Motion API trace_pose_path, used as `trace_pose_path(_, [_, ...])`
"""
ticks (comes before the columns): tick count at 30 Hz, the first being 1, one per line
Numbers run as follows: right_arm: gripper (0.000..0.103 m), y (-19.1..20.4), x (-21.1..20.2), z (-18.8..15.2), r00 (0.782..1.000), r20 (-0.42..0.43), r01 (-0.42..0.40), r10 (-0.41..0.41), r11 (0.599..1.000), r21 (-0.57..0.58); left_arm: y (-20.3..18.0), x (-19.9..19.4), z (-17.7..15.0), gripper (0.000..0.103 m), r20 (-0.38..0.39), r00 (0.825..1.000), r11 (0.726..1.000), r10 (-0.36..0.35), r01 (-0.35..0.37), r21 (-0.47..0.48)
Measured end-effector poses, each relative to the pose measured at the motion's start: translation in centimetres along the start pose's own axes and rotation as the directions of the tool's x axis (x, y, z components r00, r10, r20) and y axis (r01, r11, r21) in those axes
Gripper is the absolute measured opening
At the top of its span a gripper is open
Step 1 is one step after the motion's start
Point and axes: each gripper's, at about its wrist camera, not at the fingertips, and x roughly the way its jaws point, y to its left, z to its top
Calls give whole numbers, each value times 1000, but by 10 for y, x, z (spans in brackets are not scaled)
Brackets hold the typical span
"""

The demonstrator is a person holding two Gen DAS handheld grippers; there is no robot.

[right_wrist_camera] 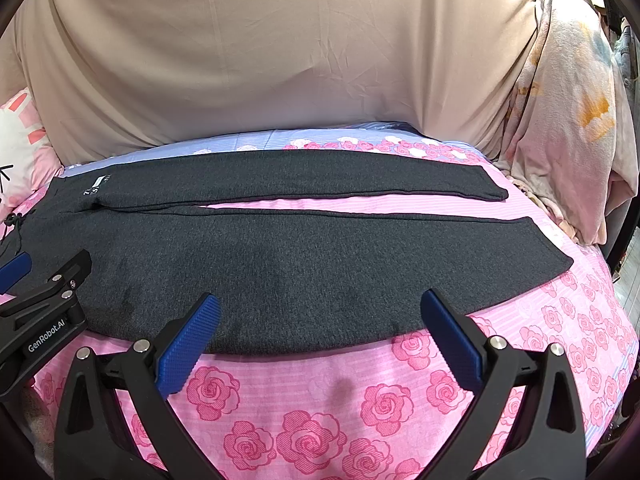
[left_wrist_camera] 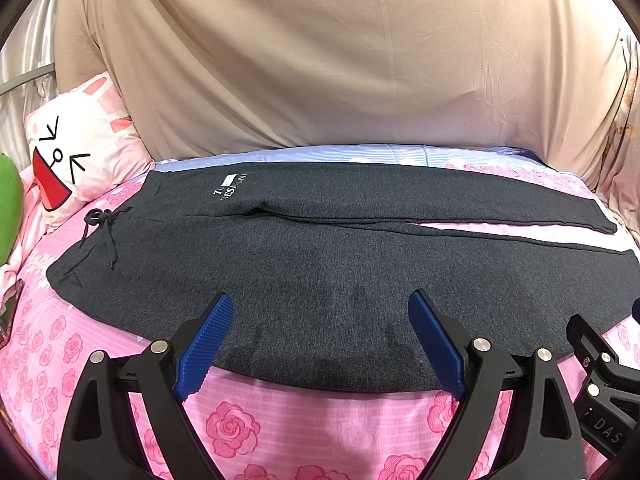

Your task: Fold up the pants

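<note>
Both views are bright and evenly lit by soft, diffuse light, and nothing shows its source. No harsh glare, though the silver rivets on the left tongs (left_wrist_camera: 320,312) and right tongs (right_wrist_camera: 322,312) catch small highlights. Faint soft shadows sit on the pants (left_wrist_camera: 320,264) just ahead of the blue pads. Focus is sharp at centre. Fisheye distortion bows the bed (right_wrist_camera: 320,408) into a dome, and black vignetting rings the corners, with slight softness near the edges.
</note>
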Motion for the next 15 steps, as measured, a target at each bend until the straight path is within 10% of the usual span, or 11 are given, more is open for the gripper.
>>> trace_pose_path(15, [98,0,0,0,1000,0,0,0,1000,0,0,0,0,87,-1,1000,1000,0,0,1])
